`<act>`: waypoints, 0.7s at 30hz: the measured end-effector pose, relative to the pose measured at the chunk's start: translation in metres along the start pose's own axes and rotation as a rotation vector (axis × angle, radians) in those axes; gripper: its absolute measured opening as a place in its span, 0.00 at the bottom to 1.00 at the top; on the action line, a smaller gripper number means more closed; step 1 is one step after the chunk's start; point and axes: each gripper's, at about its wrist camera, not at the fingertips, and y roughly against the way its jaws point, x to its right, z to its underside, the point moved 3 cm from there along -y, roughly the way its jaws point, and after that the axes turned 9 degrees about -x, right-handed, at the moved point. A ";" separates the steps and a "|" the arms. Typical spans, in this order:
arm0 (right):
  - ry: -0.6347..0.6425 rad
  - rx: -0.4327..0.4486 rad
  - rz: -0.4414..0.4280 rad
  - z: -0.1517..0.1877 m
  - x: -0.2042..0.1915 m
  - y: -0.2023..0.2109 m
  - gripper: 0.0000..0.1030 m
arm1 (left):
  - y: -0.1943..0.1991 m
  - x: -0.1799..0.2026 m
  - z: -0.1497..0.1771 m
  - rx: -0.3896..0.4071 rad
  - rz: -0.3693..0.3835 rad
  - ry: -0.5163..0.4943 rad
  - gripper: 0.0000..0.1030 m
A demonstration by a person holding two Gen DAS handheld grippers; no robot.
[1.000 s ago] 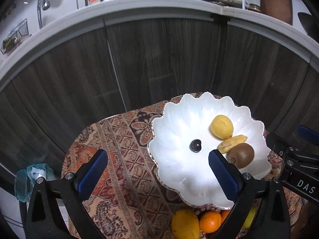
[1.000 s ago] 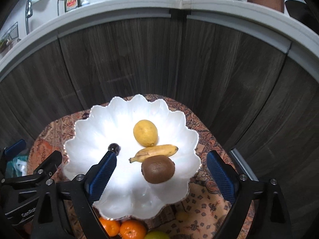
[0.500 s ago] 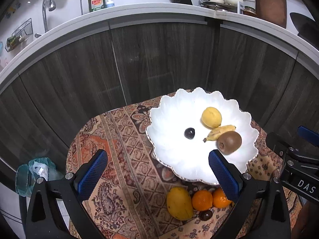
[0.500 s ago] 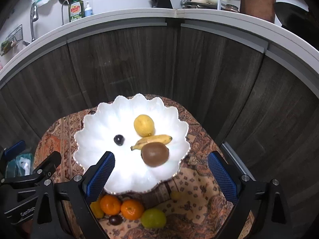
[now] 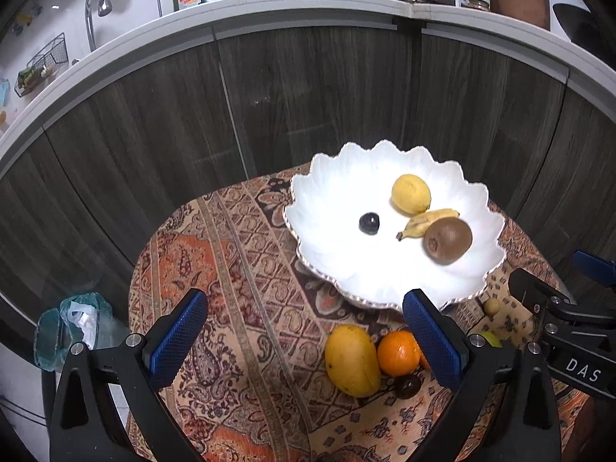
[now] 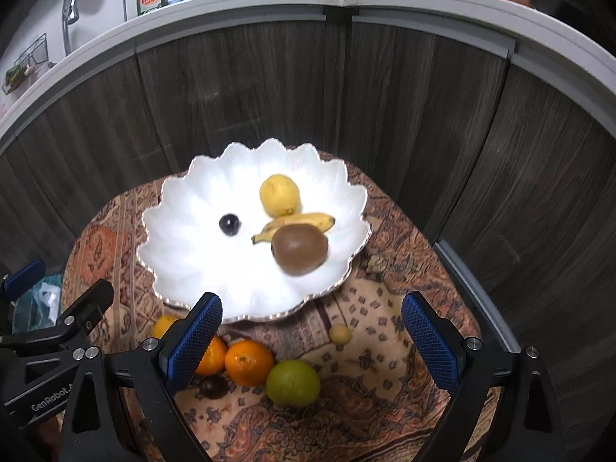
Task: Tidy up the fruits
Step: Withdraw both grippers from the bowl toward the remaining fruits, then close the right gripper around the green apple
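Two hand-held grippers (image 5: 304,335) (image 6: 310,337), textured blue pads spread wide, empty; fuzzy kiwi (image 6: 299,249) in scalloped white bowl (image 6: 184,238).

The left black plastic two-finger gripper (image 5: 304,338) has angular arms, silver screw heads and blue cross-hatched rubber pads (image 5: 179,337). The right black plastic two-finger gripper (image 6: 312,342) is built alike, with the same blue textured pads (image 6: 431,346). White lettering reads "DAS" on one body, and what seems to be "GenRobot" on the other.
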 end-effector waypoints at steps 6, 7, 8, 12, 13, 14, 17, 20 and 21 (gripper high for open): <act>0.018 -0.049 -0.009 0.020 -0.004 -0.020 0.92 | -0.014 -0.001 0.019 -0.036 -0.002 0.005 1.00; 0.021 -0.057 -0.014 0.024 -0.004 -0.024 0.92 | -0.017 -0.001 0.023 -0.042 0.000 0.003 1.00; 0.024 -0.064 -0.014 0.026 -0.005 -0.026 0.92 | -0.019 0.000 0.025 -0.046 -0.001 0.003 1.00; 0.035 -0.080 -0.016 0.036 -0.007 -0.034 0.92 | -0.027 0.000 0.033 -0.061 -0.001 0.005 1.00; 0.037 -0.085 -0.017 0.038 -0.008 -0.036 0.92 | -0.028 0.000 0.035 -0.064 -0.001 0.007 1.00; 0.038 -0.088 -0.018 0.039 -0.008 -0.038 0.92 | -0.030 -0.001 0.037 -0.067 -0.001 0.008 1.00; 0.039 -0.098 -0.021 0.044 -0.009 -0.043 0.92 | -0.034 0.000 0.043 -0.075 -0.003 0.008 1.00; 0.040 -0.107 -0.019 0.050 -0.009 -0.049 0.91 | -0.040 0.000 0.048 -0.085 -0.007 0.005 1.00; 0.040 -0.111 -0.016 0.052 -0.008 -0.051 0.88 | -0.042 0.001 0.051 -0.091 -0.008 0.005 1.00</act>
